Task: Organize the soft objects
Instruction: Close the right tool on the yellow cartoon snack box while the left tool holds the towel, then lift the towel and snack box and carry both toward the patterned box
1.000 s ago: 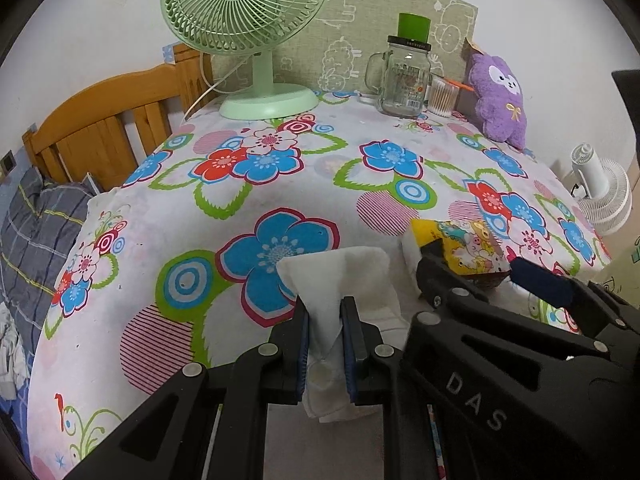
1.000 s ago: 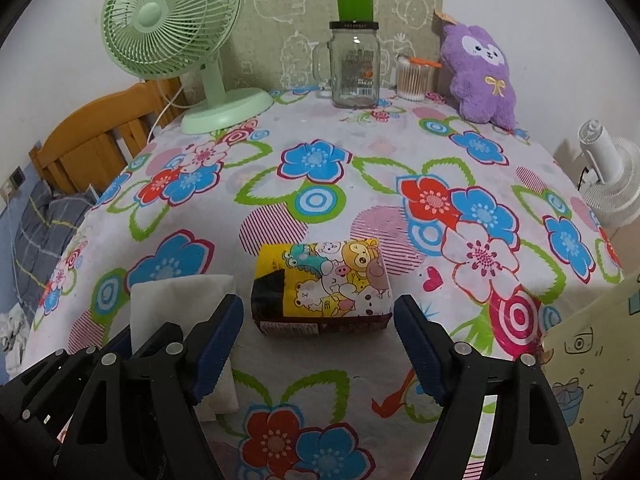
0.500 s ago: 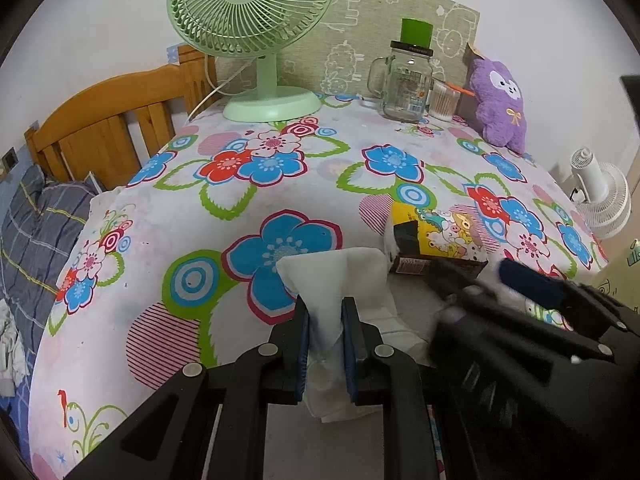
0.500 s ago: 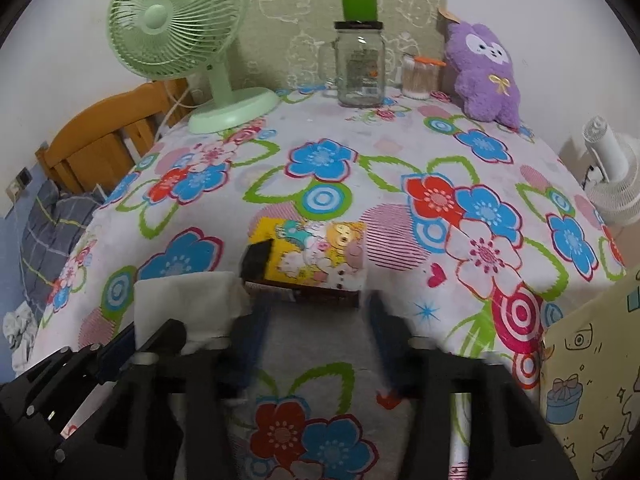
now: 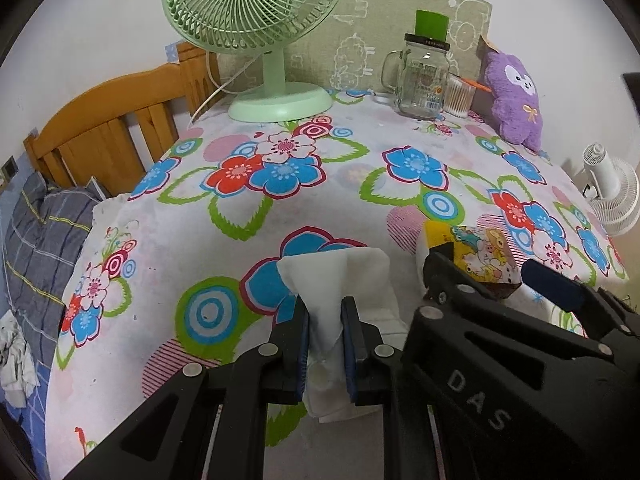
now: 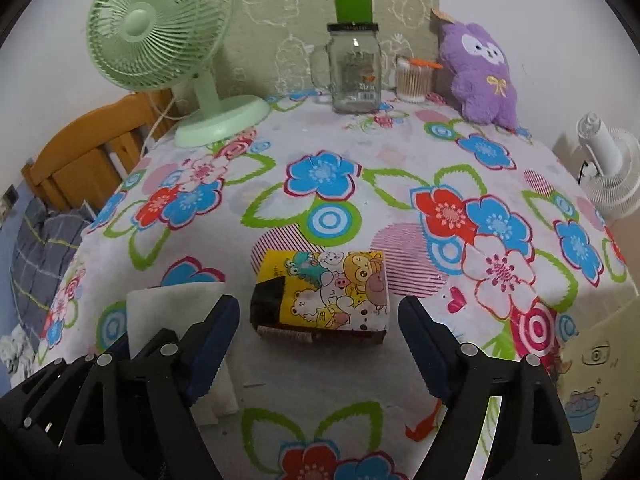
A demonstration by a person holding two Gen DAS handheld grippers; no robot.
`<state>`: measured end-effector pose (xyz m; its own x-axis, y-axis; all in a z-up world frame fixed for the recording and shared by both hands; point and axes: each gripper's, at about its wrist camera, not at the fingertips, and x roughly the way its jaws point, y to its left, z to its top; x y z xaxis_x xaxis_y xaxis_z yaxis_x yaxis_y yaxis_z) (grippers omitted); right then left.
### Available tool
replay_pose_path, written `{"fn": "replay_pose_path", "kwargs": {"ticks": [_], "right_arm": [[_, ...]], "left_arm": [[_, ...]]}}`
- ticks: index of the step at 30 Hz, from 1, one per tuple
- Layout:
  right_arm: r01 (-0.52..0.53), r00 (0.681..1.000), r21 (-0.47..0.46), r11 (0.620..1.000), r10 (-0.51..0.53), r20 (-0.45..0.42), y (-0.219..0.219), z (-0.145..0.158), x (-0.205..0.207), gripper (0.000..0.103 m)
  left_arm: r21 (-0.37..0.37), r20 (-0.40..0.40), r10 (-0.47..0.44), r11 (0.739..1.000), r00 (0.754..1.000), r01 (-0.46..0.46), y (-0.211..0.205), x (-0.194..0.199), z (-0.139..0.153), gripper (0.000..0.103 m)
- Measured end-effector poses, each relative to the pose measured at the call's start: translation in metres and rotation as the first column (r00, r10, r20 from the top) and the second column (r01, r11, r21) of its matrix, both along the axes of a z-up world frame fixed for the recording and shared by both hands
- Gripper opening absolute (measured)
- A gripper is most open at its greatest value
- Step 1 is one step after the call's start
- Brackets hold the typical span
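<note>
A: Item one, the holding tools?

B: Left gripper (image 5: 324, 344), black frame with blue pads, pressed tight on a white folded tissue sheet (image 5: 340, 276). The sheet's upper part fans out above the pads; its lower end rests on the tablecloth. Right gripper (image 6: 318, 340), same build, has just been spreading and stands wide, pads clear of everything. It lies just beside the left one, on its right.

A: Item two, what lies between the right gripper's pads?

B: A yellow soft tissue pack printed with cartoon animals (image 6: 324, 292), one dark end panel facing left. It sits flat on the cloth, just ahead of the fingertips and between their lines, touching neither pad (image 6: 214, 336).

A: Item three, the surface?

B: A table under a white cloth with large blue, red and pink flowers (image 6: 400, 368).

A: Item four, back row, left to right?

B: Pale green desk fan on a round base (image 6: 160, 28); clear glass handled jar with a dark lid (image 6: 354, 72), a green cylinder behind it; small clear cup of cotton swabs (image 6: 414, 80); purple plush toy with a white face and a yellow bow (image 6: 482, 76), leaning upright near the wall. All are well apart from the tissue pack.

A: Item five, surroundings?

B: Orange wooden bed frame (image 5: 104, 120) and grey checked bedding (image 5: 36, 232) at left; a white fan (image 6: 608, 168) beyond the table's right edge.
</note>
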<state>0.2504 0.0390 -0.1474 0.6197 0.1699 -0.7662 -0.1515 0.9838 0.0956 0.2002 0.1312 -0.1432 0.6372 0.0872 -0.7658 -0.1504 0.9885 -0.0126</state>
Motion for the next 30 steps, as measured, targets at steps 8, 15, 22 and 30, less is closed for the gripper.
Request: {"fn": "replay_pose_path", "kwargs": {"ticks": [8,15,22,30], "right_arm": [[0.003,1.000,0.008,1.000,-0.003,-0.031,0.001,-0.009,0.003,0.073],[0.008,1.000,0.000,1.000,-0.008,-0.016,-0.003,-0.004,-0.003,0.070],[-0.010,1.000,0.003,1.000,0.010,0.002,-0.009,0.006,-0.018,0.070],[-0.016,1.000,0.016,1.000,0.016,0.025,-0.023,0.020,-0.040,0.070]], "left_arm": [[0.007,0.005,-0.001,1.000,1.000,0.001,0.000,0.000,-0.003,0.013],[0.005,0.017,-0.008,1.000,1.000,0.008,-0.003,-0.006,0.001,0.013],[-0.008,0.031,-0.015,1.000,0.999,0.016,-0.011,-0.018,0.007,0.013],[-0.018,0.059,-0.020,1.000,0.998,0.021,-0.023,-0.037,0.018,0.013]]}}
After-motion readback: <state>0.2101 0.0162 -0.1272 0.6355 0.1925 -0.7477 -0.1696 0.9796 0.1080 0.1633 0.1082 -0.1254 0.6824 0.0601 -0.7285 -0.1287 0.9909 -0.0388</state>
